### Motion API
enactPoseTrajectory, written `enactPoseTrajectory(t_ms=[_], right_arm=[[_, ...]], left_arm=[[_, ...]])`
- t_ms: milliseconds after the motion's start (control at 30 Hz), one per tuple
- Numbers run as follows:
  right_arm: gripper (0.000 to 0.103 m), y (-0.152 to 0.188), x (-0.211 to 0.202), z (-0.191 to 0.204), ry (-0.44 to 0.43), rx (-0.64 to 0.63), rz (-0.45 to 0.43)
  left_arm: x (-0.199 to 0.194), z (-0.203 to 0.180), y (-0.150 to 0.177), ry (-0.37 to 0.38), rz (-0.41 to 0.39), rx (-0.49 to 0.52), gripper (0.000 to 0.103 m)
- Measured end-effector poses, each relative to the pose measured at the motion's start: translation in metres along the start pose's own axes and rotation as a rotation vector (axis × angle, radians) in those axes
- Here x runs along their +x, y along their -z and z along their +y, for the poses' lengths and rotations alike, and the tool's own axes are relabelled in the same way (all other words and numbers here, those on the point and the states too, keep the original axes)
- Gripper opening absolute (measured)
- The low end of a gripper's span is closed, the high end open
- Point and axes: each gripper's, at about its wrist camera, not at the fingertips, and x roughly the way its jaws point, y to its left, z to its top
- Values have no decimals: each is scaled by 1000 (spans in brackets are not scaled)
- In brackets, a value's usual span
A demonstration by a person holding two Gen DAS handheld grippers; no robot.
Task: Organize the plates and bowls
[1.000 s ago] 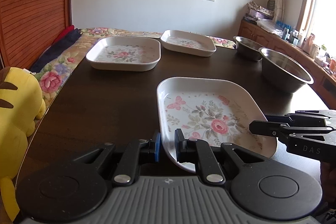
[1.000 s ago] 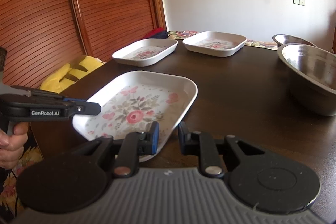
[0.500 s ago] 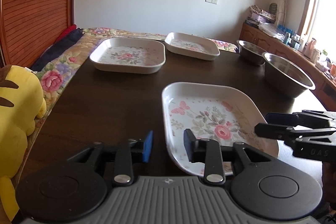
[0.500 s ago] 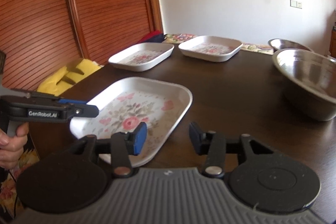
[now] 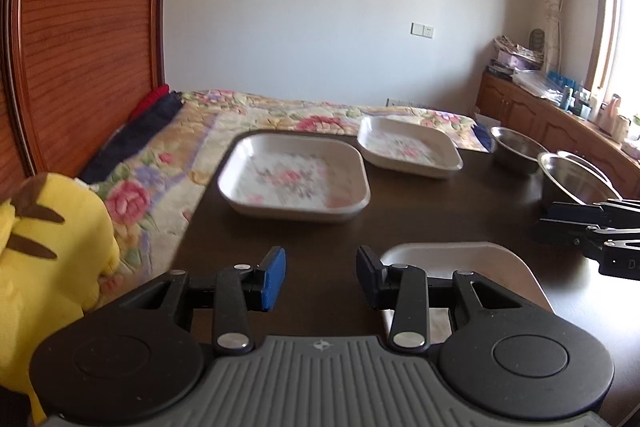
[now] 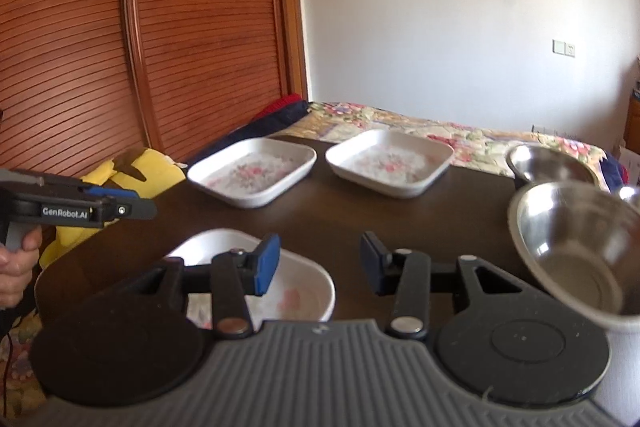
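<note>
Dark worktop [image 5: 400, 227] carries the near floral plate [image 6: 296, 291] at six o'clock beneath both spread, empty grippers, left gripper [image 5: 320, 277] and right gripper [image 6: 319, 265], whose careless descent could chip its rim.

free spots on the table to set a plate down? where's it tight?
Bare dark table between the near plate and the two far plates; also the left edge strip. Tight on the right, by the steel bowls.

Left gripper [image 5: 320, 277] fingers apart; right gripper [image 6: 320, 263] likewise
</note>
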Motion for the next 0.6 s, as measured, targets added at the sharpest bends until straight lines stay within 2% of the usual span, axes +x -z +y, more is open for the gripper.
enactPoseTrajectory(t_ms=[300,600], right_arm=[[46,-24,40,10,-39,-43,25],[46,-46,79,11,-68,-28,80]], left_arm=[[27,22,-25,-17,-3,21,42],[63,44,-45,-27,-1,30,42]])
